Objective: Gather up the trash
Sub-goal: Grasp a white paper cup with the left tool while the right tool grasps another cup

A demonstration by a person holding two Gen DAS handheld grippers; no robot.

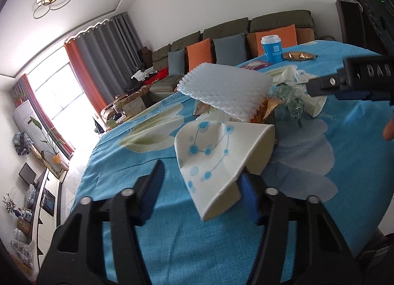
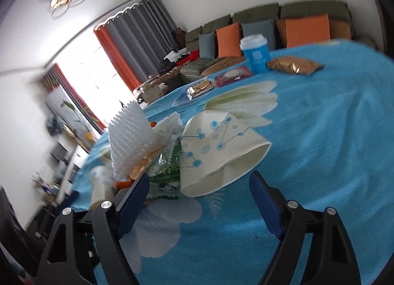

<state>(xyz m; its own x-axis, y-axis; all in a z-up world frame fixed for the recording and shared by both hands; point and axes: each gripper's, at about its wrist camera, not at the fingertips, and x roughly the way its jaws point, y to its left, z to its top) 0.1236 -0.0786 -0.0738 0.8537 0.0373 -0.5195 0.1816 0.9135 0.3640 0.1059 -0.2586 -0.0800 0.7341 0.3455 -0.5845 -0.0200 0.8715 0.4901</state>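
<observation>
A pile of trash lies on the blue flowered tablecloth (image 1: 152,211). In the left wrist view a crushed white paper cup with blue dots (image 1: 216,159) lies on its side between the fingers of my open left gripper (image 1: 202,181); its rim touches the right finger. Behind it are white foam netting (image 1: 226,87), gold wrappers and a green-printed wrapper (image 1: 290,102). The right gripper's body (image 1: 354,80) reaches in from the right. In the right wrist view my open right gripper (image 2: 199,186) stands just before a second crushed dotted cup (image 2: 221,154); the foam netting (image 2: 130,137) is at its left.
A blue lidded cup (image 2: 256,53), a gold snack packet (image 2: 293,65), a pink packet (image 2: 232,75) and a biscuit packet (image 2: 199,89) lie at the table's far side. A sofa with orange and grey cushions (image 1: 221,45) stands beyond. The table edge drops off at the left.
</observation>
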